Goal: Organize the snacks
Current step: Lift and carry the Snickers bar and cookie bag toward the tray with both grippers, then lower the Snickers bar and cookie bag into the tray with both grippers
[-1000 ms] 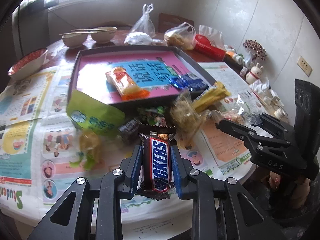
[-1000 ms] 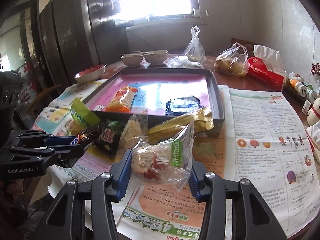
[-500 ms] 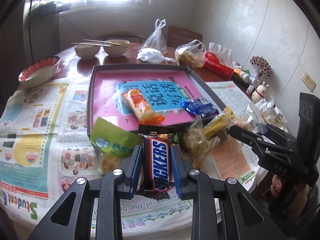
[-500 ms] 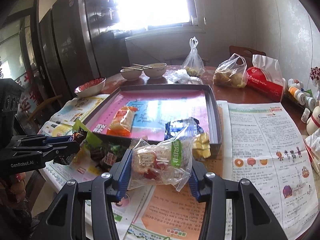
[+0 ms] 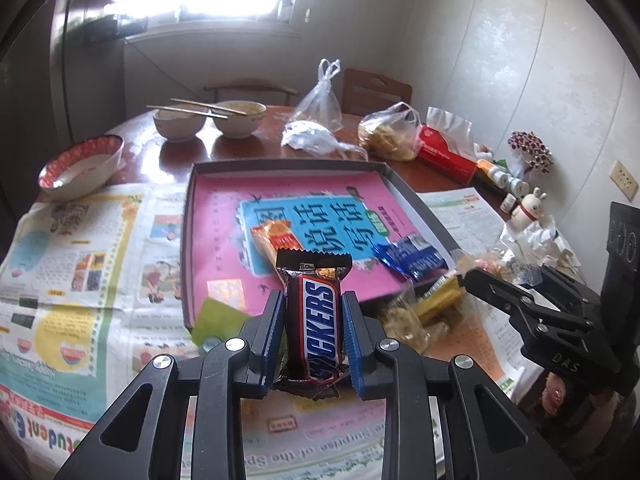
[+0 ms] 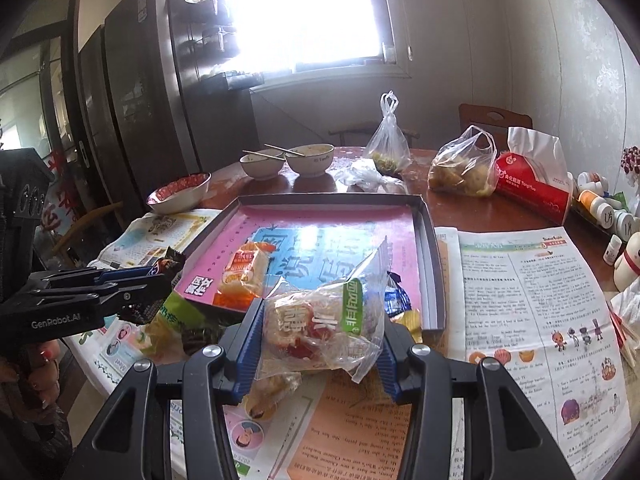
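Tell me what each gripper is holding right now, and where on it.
The left gripper pinches a Snickers bar across its long sides, near the lower half. The right gripper clamps a clear snack bag across its middle.

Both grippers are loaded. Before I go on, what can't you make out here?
- Loose snack pile, right wrist view: partly behind the clear-wrapped pastry and right gripper.
- Same pile, left wrist view: blurred, hidden by the Snickers bar in the left gripper.
- Bowl contents: too small.
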